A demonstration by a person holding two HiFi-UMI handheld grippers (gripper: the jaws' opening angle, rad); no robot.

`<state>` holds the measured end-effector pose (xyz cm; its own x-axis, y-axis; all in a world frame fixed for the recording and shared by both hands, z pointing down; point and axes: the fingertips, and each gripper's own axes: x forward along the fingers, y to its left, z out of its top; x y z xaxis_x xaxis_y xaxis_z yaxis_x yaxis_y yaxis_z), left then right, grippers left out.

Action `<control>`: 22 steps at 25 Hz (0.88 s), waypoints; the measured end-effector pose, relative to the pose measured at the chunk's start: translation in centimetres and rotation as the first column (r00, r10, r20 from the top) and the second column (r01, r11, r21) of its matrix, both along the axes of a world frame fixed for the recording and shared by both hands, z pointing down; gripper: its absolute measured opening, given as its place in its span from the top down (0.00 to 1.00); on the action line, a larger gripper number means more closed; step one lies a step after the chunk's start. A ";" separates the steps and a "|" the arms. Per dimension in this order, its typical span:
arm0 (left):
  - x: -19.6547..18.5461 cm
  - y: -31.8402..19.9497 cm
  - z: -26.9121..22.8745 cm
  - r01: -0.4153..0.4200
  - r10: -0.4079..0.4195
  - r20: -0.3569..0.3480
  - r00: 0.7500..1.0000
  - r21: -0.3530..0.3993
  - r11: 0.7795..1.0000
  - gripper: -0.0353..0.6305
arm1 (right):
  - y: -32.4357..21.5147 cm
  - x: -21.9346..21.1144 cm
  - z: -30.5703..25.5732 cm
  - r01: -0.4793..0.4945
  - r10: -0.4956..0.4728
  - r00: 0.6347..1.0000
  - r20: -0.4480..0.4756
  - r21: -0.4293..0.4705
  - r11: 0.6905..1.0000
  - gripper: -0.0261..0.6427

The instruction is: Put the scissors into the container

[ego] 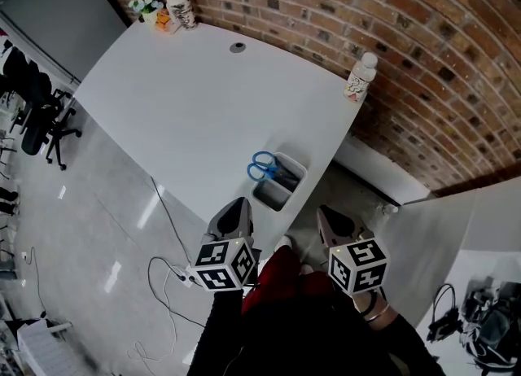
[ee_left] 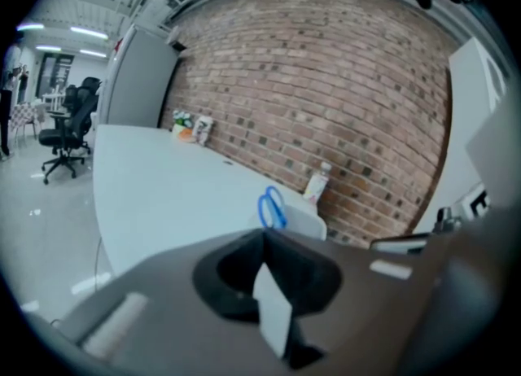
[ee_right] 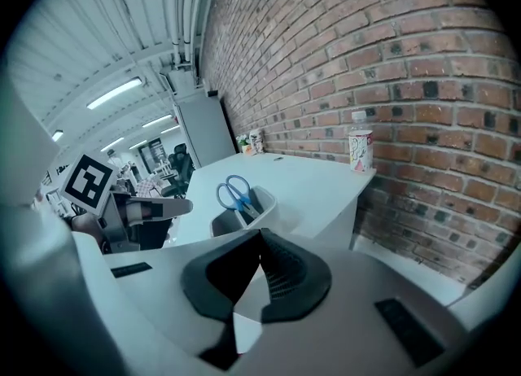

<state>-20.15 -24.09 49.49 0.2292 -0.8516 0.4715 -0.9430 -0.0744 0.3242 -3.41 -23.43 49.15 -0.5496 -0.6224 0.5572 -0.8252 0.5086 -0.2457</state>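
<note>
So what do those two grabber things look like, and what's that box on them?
Each is a chunky grey wedge narrowing to two fingers with black pads. The left gripper and the right gripper each carry a white cube printed with black square patterns, like puzzle codes. The person holding them wears black sleeves.

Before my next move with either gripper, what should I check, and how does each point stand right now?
1. The scissors sit in the container: ok, blue handles stand above the rim.
2. The container is upright on the table: ok, though near the edge.
3. The left gripper is empty, jaws together: ok.
4. The right gripper is empty, jaws together: ok.
5. Both grippers are clear of the container: ok.
6. Blades reach the bottom: cannot tell.
</note>
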 end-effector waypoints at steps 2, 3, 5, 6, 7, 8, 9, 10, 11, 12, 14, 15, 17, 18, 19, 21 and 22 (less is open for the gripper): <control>0.2 0.6 -0.4 -0.001 0.001 0.007 1.000 0.013 1.000 0.94 | 0.4 0.3 -0.5 -0.002 0.002 1.000 0.002 0.017 1.000 0.95; 0.3 0.9 -0.6 -0.003 0.003 0.011 1.000 0.022 1.000 0.94 | 0.6 0.5 -0.7 -0.005 0.005 1.000 0.004 0.027 1.000 0.95; 0.7 1.5 -1.2 -0.007 0.006 0.025 1.000 0.045 0.999 0.94 | 1.0 1.1 -1.1 -0.013 0.013 1.000 0.009 0.047 0.999 0.95; 0.8 1.8 -1.5 -0.008 0.006 0.034 0.999 0.057 0.998 0.94 | 1.2 1.4 -1.4 -0.017 0.017 1.000 0.012 0.057 0.998 0.95; 1.0 2.2 -1.8 -0.009 0.006 0.044 0.999 0.069 0.998 0.94 | 1.4 1.7 -1.6 -0.021 0.021 1.000 0.015 0.066 0.998 0.95; 1.1 2.5 -2.1 -0.009 0.005 0.052 0.999 0.080 0.997 0.94 | 1.5 2.0 -1.9 -0.025 0.024 1.000 0.017 0.076 0.997 0.95; 1.3 2.9 -2.4 -0.010 0.004 0.058 0.998 0.091 0.996 0.94 | 1.7 2.4 -2.2 -0.029 0.028 0.999 0.020 0.086 0.996 0.95; 1.4 3.2 -2.7 -0.012 0.005 0.062 0.998 0.101 0.995 0.94 | 1.9 2.7 -2.6 -0.033 0.031 0.999 0.024 0.096 0.995 0.95; 1.6 3.6 -3.0 -0.014 0.007 0.063 0.998 0.110 0.994 0.94 | 2.1 3.0 -2.9 -0.038 0.035 0.999 0.027 0.106 0.994 0.95; 1.8 4.0 -3.3 -0.017 0.009 0.062 0.998 0.120 0.993 0.94 | 2.4 3.3 -3.2 -0.042 0.038 0.999 0.031 0.116 0.992 0.95; 2.1 4.9 -3.9 -0.015 0.006 0.063 0.998 0.140 0.990 0.94 | 3.0 3.8 -3.7 -0.046 0.041 0.999 0.036 0.135 0.990 0.95; 2.1 5.3 -4.2 -0.011 0.001 0.063 0.998 0.151 0.989 0.94 | 3.2 4.0 -4.0 -0.047 0.042 0.998 0.036 0.144 0.988 0.95; 2.3 6.1 -4.8 0.000 -0.011 0.062 0.998 0.173 0.985 0.94 | 3.8 4.4 -4.4 -0.047 0.041 0.998 0.037 0.161 0.986 0.95; 2.4 6.5 -5.1 0.006 -0.017 0.063 0.998 0.182 0.983 0.94 | 4.1 4.7 -4.6 -0.048 0.042 0.998 0.038 0.168 0.985 0.95; 2.5 6.9 -5.4 0.010 -0.023 0.065 0.998 0.191 0.982 0.94 | 4.4 4.9 -4.8 -0.050 0.043 0.998 0.040 0.175 0.983 0.95; 2.7 7.9 -5.9 0.018 -0.034 0.075 0.997 0.206 0.978 0.94 | 5.1 5.5 -5.3 -0.057 0.049 0.998 0.047 0.192 0.980 0.95; 2.7 8.3 -6.1 0.021 -0.039 0.081 0.996 0.213 0.977 0.94 | 5.3 5.8 -5.6 -0.062 0.053 0.997 0.052 0.203 0.977 0.95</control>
